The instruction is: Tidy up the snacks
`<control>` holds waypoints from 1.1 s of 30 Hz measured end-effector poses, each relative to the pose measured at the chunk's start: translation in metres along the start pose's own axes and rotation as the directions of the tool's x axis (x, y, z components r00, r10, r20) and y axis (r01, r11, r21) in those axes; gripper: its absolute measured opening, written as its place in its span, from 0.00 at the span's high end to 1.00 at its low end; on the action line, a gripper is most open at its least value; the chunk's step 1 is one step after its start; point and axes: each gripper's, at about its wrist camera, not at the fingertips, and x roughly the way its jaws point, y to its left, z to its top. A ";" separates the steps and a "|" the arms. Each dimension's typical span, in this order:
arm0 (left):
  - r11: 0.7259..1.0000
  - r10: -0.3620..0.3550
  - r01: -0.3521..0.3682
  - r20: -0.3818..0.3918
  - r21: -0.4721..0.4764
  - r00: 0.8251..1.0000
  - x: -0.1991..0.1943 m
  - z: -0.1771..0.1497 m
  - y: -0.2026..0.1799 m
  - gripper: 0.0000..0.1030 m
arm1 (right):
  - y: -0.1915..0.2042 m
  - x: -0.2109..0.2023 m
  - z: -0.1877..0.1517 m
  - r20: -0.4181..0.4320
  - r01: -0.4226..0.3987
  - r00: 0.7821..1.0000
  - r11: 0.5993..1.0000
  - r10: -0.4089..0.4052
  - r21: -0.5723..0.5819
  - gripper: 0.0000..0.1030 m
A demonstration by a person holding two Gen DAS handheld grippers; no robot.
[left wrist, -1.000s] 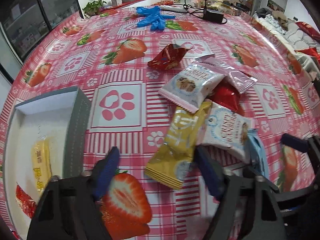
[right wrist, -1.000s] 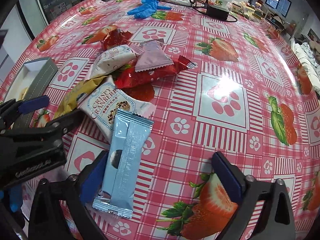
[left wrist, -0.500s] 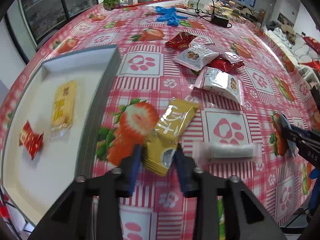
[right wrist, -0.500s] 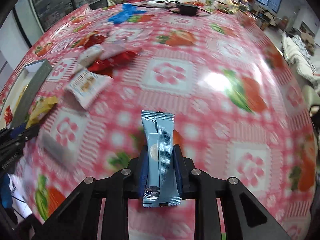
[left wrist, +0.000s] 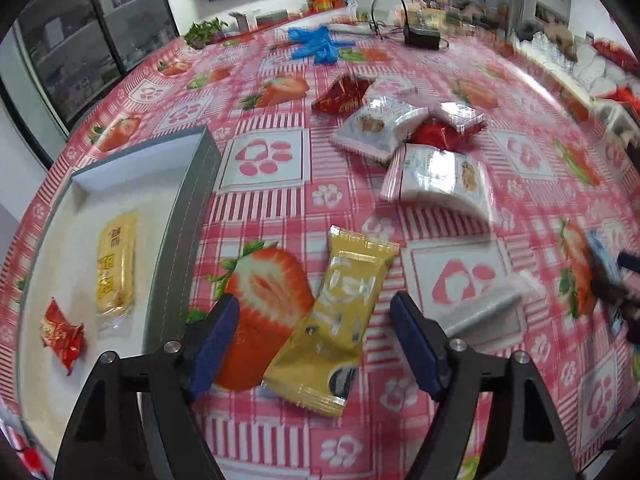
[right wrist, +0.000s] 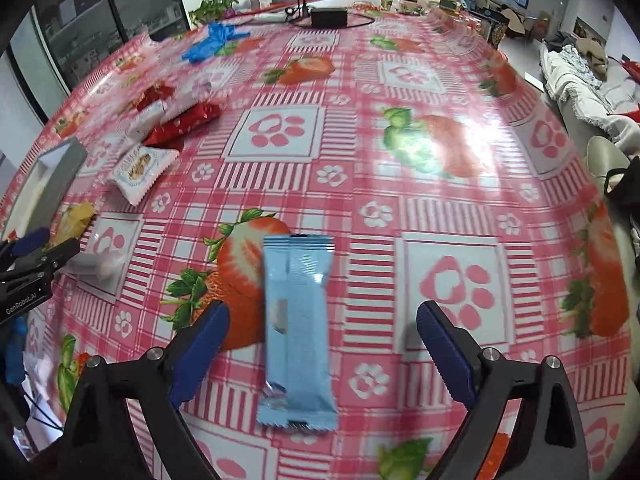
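Now both grippers are letting go where half a second ago each was clamped on a packet; the left gripper (left wrist: 314, 338) is opening, pads clear of the yellow packet (left wrist: 340, 320) lying between them, just right of the grey tray (left wrist: 180, 240); the right gripper (right wrist: 322, 346) is opening too, the blue packet (right wrist: 298, 328) lying loose between its jaws, well right of that tray; the blue packet's print is blurring.

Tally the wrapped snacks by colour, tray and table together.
Yellow foil packets: 2
Red foil wrappers: 3
White plastic packets: 3
Light blue plastic packet: 1
Total: 9
One blurred pale shape left uncounted.
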 end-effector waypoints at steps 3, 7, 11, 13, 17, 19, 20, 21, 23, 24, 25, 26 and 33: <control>0.999 -0.013 0.014 0.029 -0.030 0.999 0.005 -0.003 0.002 0.14 | 0.010 0.004 -0.002 0.029 0.029 0.999 0.999 -0.028 -0.024 0.01; 0.999 0.014 -0.011 0.082 -0.039 0.997 0.008 -0.008 -0.001 0.03 | 0.010 0.003 -0.006 0.076 0.030 0.997 0.999 -0.029 -0.012 0.00; 0.999 0.007 -0.004 0.087 -0.037 0.996 0.010 -0.006 -0.004 0.01 | 0.010 0.000 -0.014 0.137 0.030 0.990 0.999 -0.027 -0.016 0.00; 0.999 0.006 -0.002 0.093 -0.036 0.996 0.010 -0.007 -0.004 0.01 | 0.011 -0.001 -0.016 0.159 0.030 0.987 0.999 -0.027 -0.016 0.00; 0.999 0.002 0.001 0.095 -0.035 0.995 0.010 -0.007 -0.005 0.01 | 0.011 -0.001 -0.018 0.169 0.029 0.985 0.999 -0.026 -0.015 0.00; 0.999 0.002 0.002 0.095 -0.035 0.995 0.010 -0.007 -0.005 0.01 | 0.011 -0.001 -0.016 0.171 0.028 0.985 0.999 -0.025 -0.016 0.00; 0.999 0.001 0.002 0.095 -0.035 0.995 0.010 -0.007 -0.005 0.01 | 0.011 -0.001 -0.017 0.172 0.028 0.985 0.999 -0.025 -0.016 0.00; 0.999 0.002 0.002 0.095 -0.034 0.995 0.010 -0.007 -0.005 0.01 | 0.010 0.000 -0.016 0.171 0.028 0.985 0.999 -0.025 -0.016 0.00; 0.999 0.001 0.002 0.095 -0.034 0.995 0.010 -0.007 -0.005 0.01 | 0.010 0.000 -0.016 0.172 0.027 0.985 0.999 -0.024 -0.016 0.00; 0.999 0.001 0.002 0.095 -0.034 0.995 0.010 -0.007 -0.005 0.01 | 0.010 -0.001 -0.016 0.172 0.027 0.985 0.999 -0.024 -0.016 0.00; 0.999 0.001 0.002 0.095 -0.034 0.995 0.010 -0.007 -0.005 0.01 | 0.010 -0.001 -0.017 0.172 0.027 0.985 0.999 -0.024 -0.016 0.00; 0.999 0.001 0.002 0.095 -0.034 0.995 0.010 -0.007 -0.005 0.01 | 0.010 -0.001 -0.016 0.172 0.027 0.985 0.999 -0.024 -0.016 0.00; 0.999 0.000 0.003 0.095 -0.034 0.995 0.010 -0.007 -0.005 0.01 | 0.010 -0.001 -0.017 0.172 0.027 0.985 0.999 -0.024 -0.017 0.00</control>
